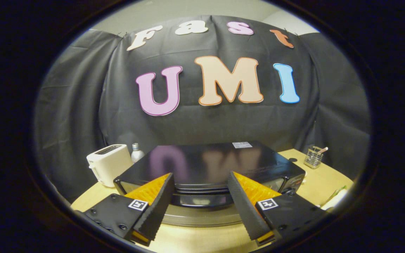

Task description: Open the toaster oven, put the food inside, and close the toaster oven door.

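Two fingers of the gripper (201,182) are being held wide apart, gripping nothing, just above the toaster oven (209,165) door handle (202,191).

We see the black boxy toaster oven (209,168) on the round wooden table (315,186), just ahead of our gripper (200,181), whose fingers stand apart. A white plastic toaster (108,163) sits left of it, a small clear bottle (136,152) behind that. A wire metal holder (313,157) stands far right.
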